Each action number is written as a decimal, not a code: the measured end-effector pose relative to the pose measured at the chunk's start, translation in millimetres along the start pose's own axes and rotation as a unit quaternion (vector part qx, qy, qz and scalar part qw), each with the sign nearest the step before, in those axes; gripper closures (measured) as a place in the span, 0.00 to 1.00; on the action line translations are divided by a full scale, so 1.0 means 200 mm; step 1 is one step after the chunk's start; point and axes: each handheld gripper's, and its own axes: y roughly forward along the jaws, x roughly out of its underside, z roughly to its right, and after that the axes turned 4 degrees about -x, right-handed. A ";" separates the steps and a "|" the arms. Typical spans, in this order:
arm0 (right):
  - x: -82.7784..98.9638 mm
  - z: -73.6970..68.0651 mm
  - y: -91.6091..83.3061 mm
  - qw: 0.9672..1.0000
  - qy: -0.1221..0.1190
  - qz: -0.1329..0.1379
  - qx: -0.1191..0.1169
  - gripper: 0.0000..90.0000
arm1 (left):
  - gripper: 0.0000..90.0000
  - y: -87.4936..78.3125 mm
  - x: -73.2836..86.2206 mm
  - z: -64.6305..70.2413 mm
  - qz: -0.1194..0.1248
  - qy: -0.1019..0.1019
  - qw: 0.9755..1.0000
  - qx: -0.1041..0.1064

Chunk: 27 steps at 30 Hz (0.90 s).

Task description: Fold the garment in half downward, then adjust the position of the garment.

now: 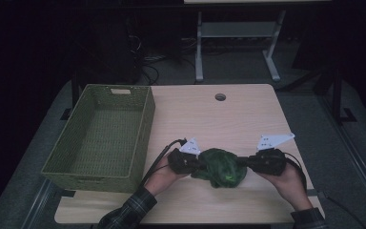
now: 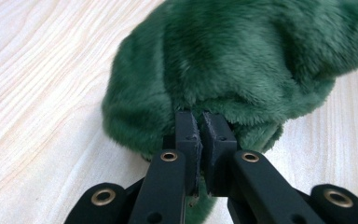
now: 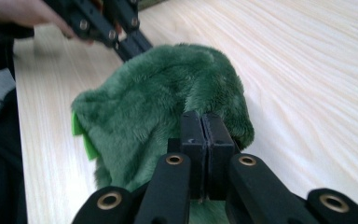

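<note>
A dark green furry cloth (image 1: 220, 167) lies bunched on the wooden table (image 1: 209, 114) near its front edge, between my two grippers. My left gripper (image 1: 199, 164) reaches into the cloth's left side. In the left gripper view its jaws (image 2: 200, 119) are pressed together with the fur (image 2: 242, 60) pinched at their tips. My right gripper (image 1: 242, 163) meets the cloth from the right, and its jaws (image 3: 203, 121) are shut on a fold of the fur (image 3: 154, 98). A bright green tag (image 3: 81, 135) sticks out of the cloth. The left gripper (image 3: 130, 46) touches the cloth's far side in the right gripper view.
A green woven basket (image 1: 143, 138) with nothing in it stands on the table's left side, close to the left hand. A round cable hole (image 1: 220, 97) sits near the table's far edge. Bare wood lies behind the cloth.
</note>
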 end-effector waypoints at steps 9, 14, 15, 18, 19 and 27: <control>0.17 -0.04 0.06 0.999 0.012 -0.045 0.011 0.99 | 0.96 0.01 0.06 0.05 -0.021 0.011 1.000 0.002; 0.18 0.03 0.09 0.998 0.026 -0.043 0.047 0.99 | 0.96 0.05 0.07 0.07 -0.027 0.019 0.999 0.002; 0.18 0.04 0.09 0.997 0.027 -0.041 0.051 0.99 | 0.95 0.05 0.07 0.07 -0.022 0.014 1.000 0.005; 0.18 0.06 0.12 0.997 0.029 -0.040 0.051 0.99 | 0.92 0.05 0.06 0.08 -0.016 0.014 1.000 0.004; 0.18 0.05 0.12 0.998 0.029 -0.040 0.050 0.98 | 0.90 0.04 0.06 0.08 -0.018 0.017 1.000 0.006; 0.18 0.07 0.08 0.998 0.039 -0.005 0.050 0.64 | 0.87 0.03 0.05 0.08 -0.012 0.016 1.000 0.007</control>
